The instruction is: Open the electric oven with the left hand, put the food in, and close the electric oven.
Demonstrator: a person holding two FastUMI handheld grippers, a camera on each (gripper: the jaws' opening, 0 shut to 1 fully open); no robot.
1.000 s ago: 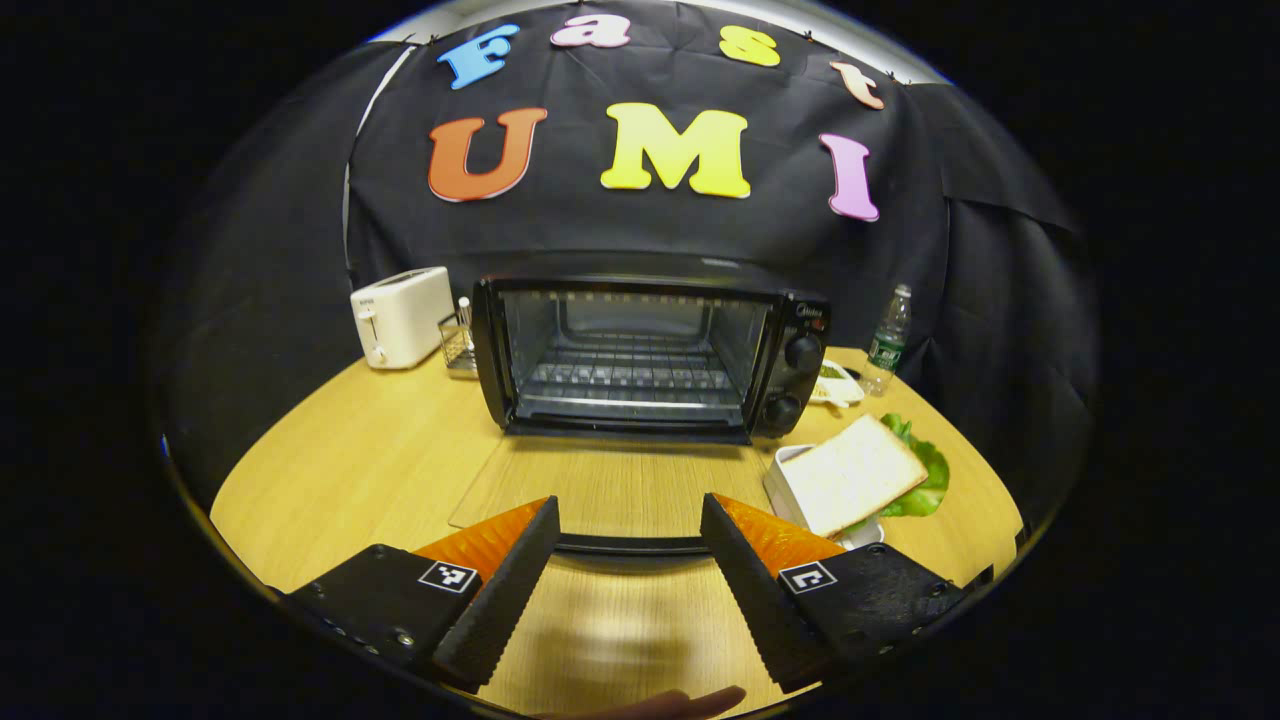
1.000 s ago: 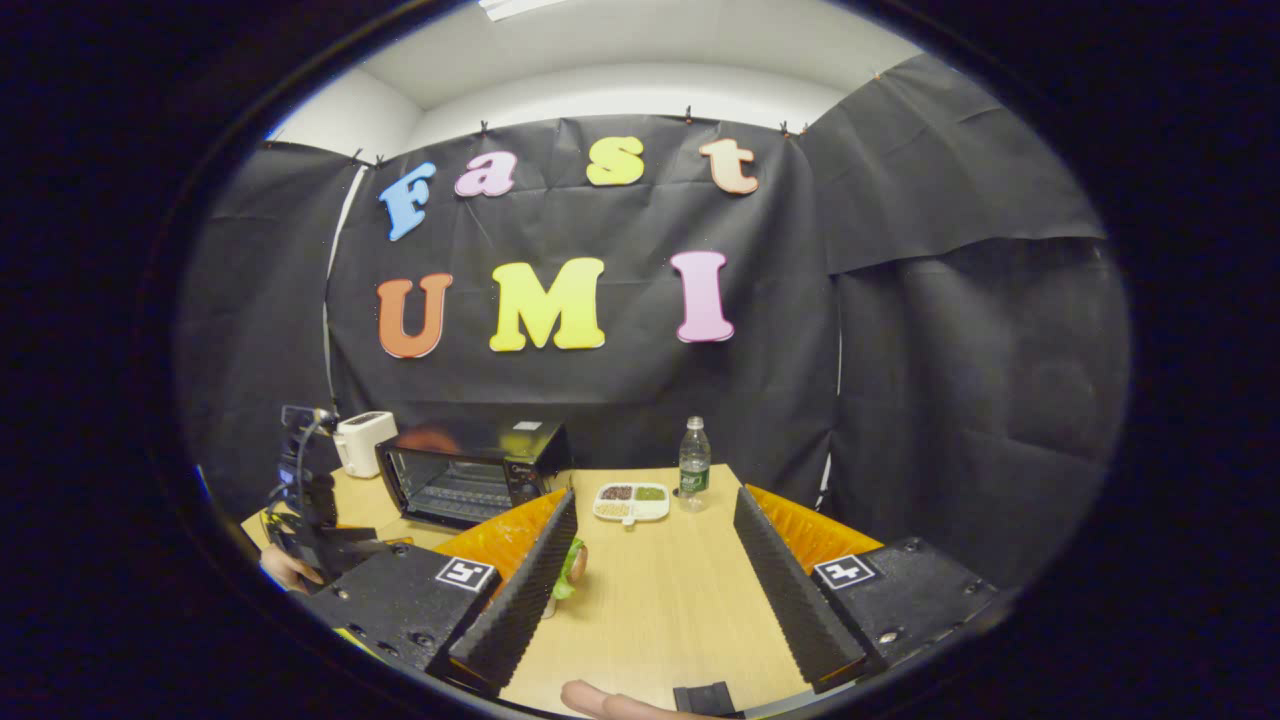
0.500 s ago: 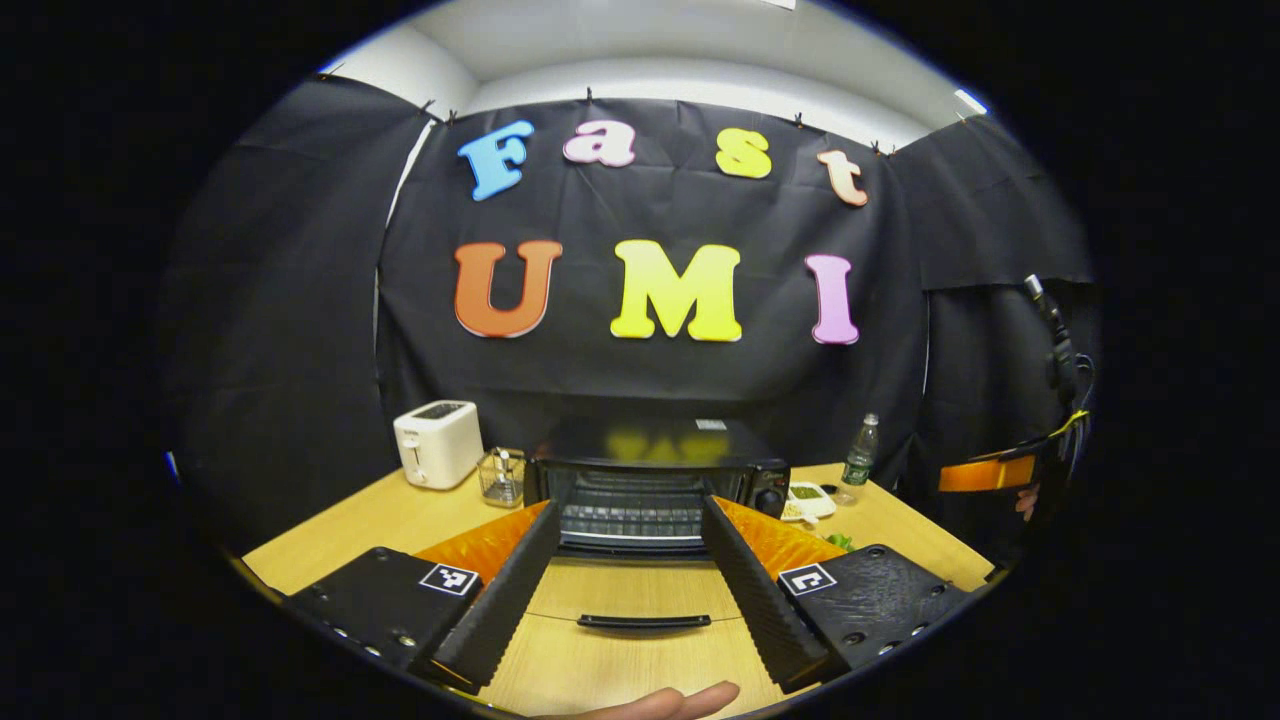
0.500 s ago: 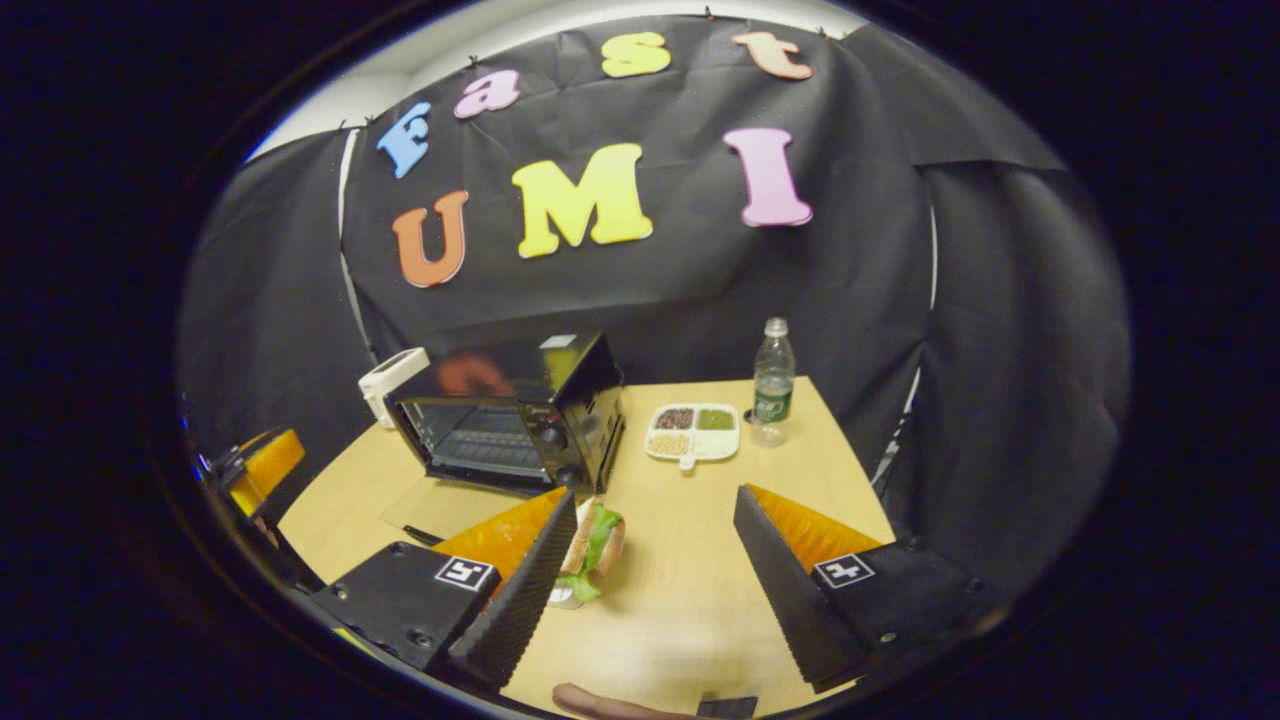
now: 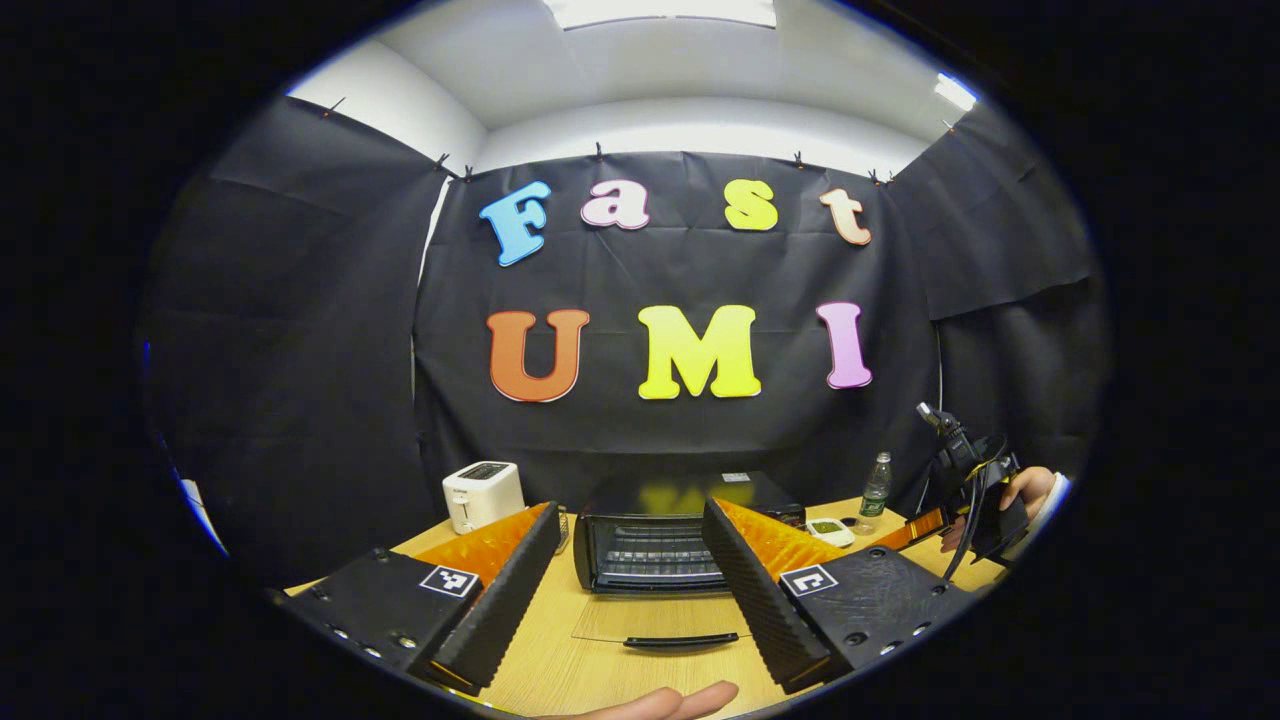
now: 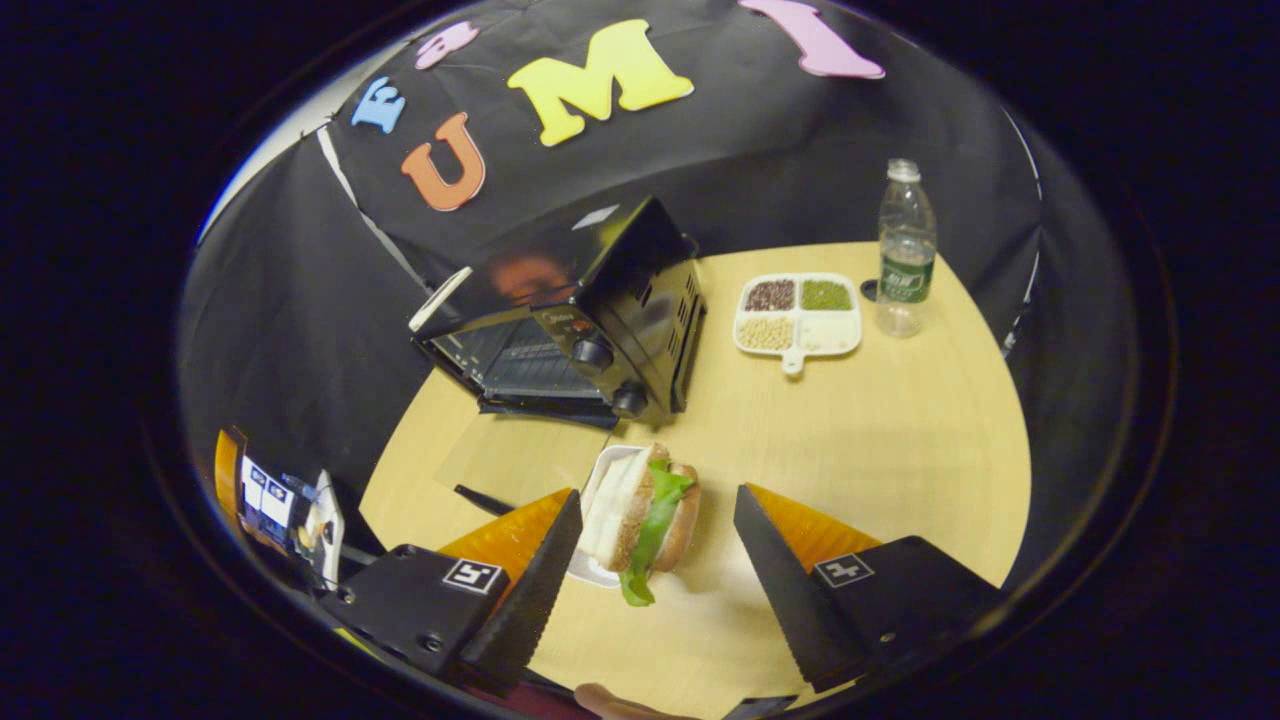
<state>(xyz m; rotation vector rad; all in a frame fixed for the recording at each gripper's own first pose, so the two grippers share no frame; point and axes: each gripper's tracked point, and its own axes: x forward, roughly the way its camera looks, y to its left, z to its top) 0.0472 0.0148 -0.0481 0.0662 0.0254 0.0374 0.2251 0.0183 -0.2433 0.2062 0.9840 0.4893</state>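
Electric oven (image 6: 575,325) stands toward the far left part of the surface (image 6: 900,420), door (image 5: 660,622) dropped flat toward the near edge, rack exposed. Sandwich (image 6: 640,515), with lettuce showing, sits on a white dish (image 6: 600,480) just in front of the oven's knob end.

Right tongs (image 6: 655,590): spread wide, holding nothing, fingers either side of the sandwich and apart from it. Left tongs (image 5: 630,590): spread wide, empty, lined up with the open oven, above the lowered door's handle; touching nothing.

Toward the far edge: divided tray (image 6: 798,315) of beans, water bottle (image 6: 905,255) beside it. White toaster (image 5: 483,495) at far left corner. Bare surface lies to the right of the sandwich, up to the right edge.
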